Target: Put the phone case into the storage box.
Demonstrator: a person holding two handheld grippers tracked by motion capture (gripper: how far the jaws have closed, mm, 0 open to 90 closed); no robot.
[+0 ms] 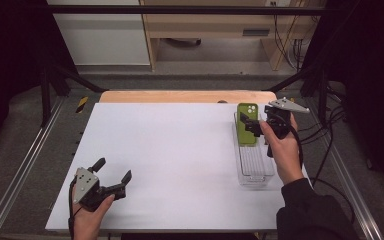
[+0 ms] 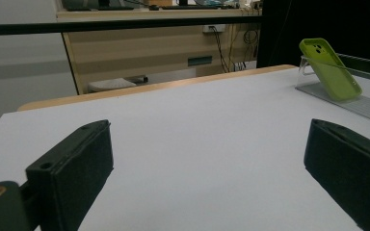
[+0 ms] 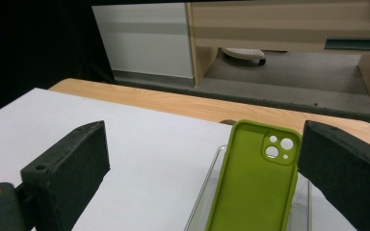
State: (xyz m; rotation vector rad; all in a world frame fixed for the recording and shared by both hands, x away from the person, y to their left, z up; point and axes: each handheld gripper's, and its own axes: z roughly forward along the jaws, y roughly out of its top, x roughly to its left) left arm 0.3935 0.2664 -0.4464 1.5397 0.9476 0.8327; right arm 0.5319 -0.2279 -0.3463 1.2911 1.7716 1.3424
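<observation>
We have our right hand-held gripper (image 1: 250,125) at about 2 o'clock on the desk (image 1: 180,160), jaws spread wide and released, closing in on a green phone case (image 1: 247,123). The case leans upright, tilted back, at the far end of a clear plastic tray (image 1: 254,167) that lies along the desk's right edge. In the right gripper view the case (image 3: 257,187) stands between our two jaws, nearer the right one, with its hollow inner face and camera cut-outs toward us; we cannot tell whether either jaw touches it yet, and nothing is clamped.

Our left hand-held gripper (image 1: 114,176) rests low at about 7 o'clock, well apart from the tray, jaws wide and holding nothing. From the left gripper view the case (image 2: 331,69) sits far off at 2 o'clock.

We judge the case to be very light, and soft rather than stiff: an empty shell of this kind should bow inward if squeezed across its long side walls. Its matte skin looks grippy, so slipping worries us less than buckling or tipping it off its lean. The tray looks light and smooth, and may slide or lift if the case drags against it.

We would take hold across the width, low on the upper half, below the camera holes where the wall is thinnest, and close gently, then lift straight up out of the tray.
</observation>
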